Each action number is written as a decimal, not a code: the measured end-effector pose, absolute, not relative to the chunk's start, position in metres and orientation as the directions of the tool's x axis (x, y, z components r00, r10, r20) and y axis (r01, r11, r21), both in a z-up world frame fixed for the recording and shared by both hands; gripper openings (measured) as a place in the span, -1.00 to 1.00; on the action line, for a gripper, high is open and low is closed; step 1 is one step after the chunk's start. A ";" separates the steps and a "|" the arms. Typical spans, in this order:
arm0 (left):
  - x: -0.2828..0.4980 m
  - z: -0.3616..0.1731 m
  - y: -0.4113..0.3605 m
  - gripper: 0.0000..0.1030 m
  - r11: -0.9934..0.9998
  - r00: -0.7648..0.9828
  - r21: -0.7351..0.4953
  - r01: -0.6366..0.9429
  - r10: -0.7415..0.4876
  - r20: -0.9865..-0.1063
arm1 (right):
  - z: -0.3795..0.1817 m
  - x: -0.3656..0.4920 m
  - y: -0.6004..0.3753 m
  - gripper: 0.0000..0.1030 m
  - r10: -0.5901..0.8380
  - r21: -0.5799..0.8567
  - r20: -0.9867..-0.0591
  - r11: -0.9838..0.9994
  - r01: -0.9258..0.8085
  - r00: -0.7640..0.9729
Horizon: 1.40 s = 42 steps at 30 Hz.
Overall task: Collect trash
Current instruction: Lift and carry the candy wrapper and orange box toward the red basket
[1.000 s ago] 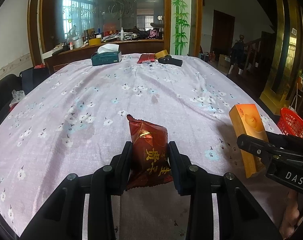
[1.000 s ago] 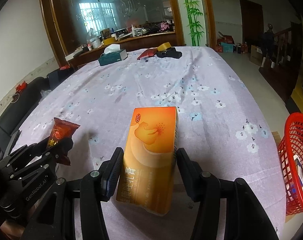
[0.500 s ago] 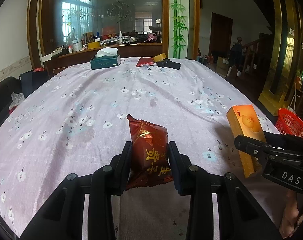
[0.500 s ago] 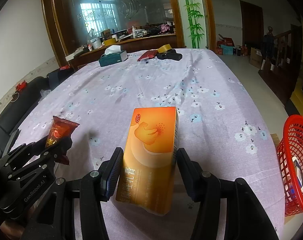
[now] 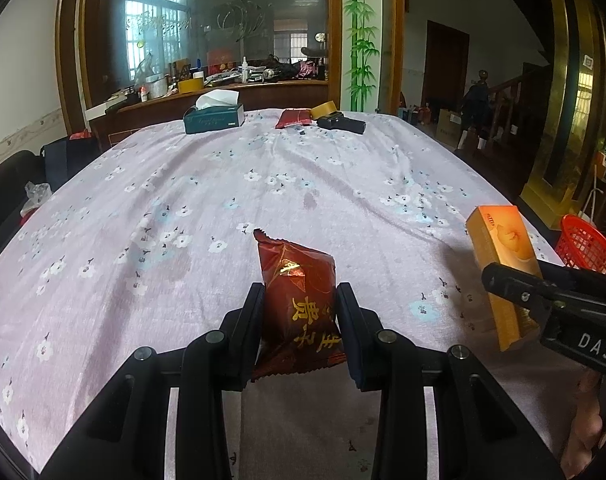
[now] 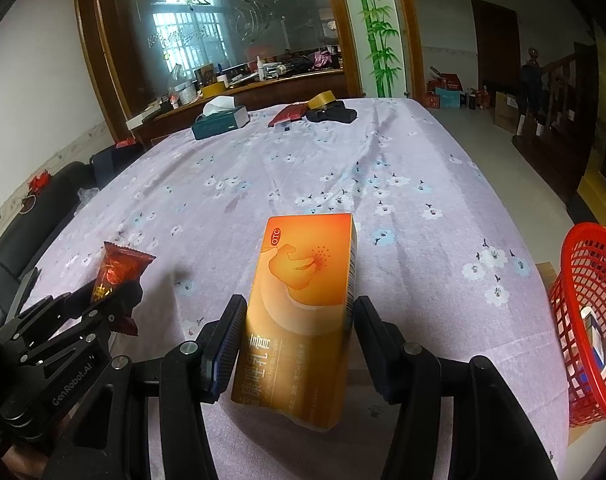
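- The left gripper (image 5: 299, 312) has its fingers (image 5: 250, 320) pinching a red snack wrapper (image 5: 299, 300) by its lower half, one pad on each side; the crimped top stands up free above them.
- The right gripper (image 6: 295, 344) has its fingers (image 6: 223, 344) closed on an orange carton (image 6: 303, 304), squeezing its long side walls near the lower end, so most of the carton sticks out past the pads.
- Both pieces of trash hang clear above the bench (image 6: 343, 168) with its flowered lilac cloth; neither seems to rest on it.
- The red mesh basket (image 6: 595, 312) stands off the bench's right edge, lower than the top, with some packets already in it. It looks like the drop point.
- To do the carry well, I would take the carton over first, since that hand is the nearer one, and keep the squeeze steady: the carton is held low, so a quick swing could lever it out.
- Bring each piece over the basket's mouth, not its rim, before the fingers spread; the wrapper is light and may cling to a pad or drift, so let it go low inside the opening.
- Keep the two grippers apart on the way across so they do not knock each other.
- At the far end a tissue box (image 5: 214, 119), a tape roll (image 5: 325, 109) and a second red packet (image 5: 293, 118) lie well apart from all this; whether any counts as trash I cannot tell.
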<state>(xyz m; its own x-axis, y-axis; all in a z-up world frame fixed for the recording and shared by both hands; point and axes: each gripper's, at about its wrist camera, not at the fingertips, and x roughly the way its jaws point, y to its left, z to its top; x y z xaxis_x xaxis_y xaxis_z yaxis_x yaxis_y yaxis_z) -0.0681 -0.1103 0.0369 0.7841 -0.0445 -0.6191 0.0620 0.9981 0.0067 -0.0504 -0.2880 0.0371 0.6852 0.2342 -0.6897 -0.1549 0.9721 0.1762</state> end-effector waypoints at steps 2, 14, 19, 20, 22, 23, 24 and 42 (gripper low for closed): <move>-0.068 0.037 -0.111 -0.34 0.998 0.784 0.011 0.057 -0.038 -0.619 | 0.037 -0.051 -0.291 0.15 0.236 0.186 -0.689 0.971 -0.147 0.685; -0.071 0.042 -0.124 -0.34 0.997 0.783 0.038 0.068 -0.030 -0.622 | 0.055 -0.064 -0.312 0.15 0.226 0.205 -0.669 0.972 -0.117 0.708; -0.075 0.050 -0.134 -0.34 0.995 0.786 0.032 0.093 -0.053 -0.616 | 0.062 -0.070 -0.321 0.15 0.220 0.205 -0.660 0.973 -0.109 0.718; -0.076 0.053 -0.136 -0.34 0.995 0.787 0.031 0.100 -0.060 -0.614 | 0.063 -0.071 -0.323 0.15 0.221 0.209 -0.657 0.972 -0.107 0.720; -0.077 0.057 -0.140 -0.34 0.993 0.788 0.024 0.114 -0.076 -0.611 | 0.066 -0.074 -0.329 0.15 0.227 0.223 -0.655 0.969 -0.103 0.721; -0.079 0.060 -0.143 -0.34 0.992 0.787 0.016 0.126 -0.090 -0.610 | 0.067 -0.075 -0.331 0.15 0.231 0.230 -0.655 0.968 -0.101 0.719; -0.080 0.063 -0.146 -0.34 0.990 0.784 0.007 0.141 -0.108 -0.611 | 0.067 -0.076 -0.334 0.15 0.234 0.236 -0.656 0.967 -0.099 0.718; -0.067 0.101 -0.234 -0.33 0.916 0.694 -0.098 0.388 -0.361 -0.623 | 0.101 -0.110 -0.432 0.16 0.122 0.295 -0.590 0.953 0.073 0.798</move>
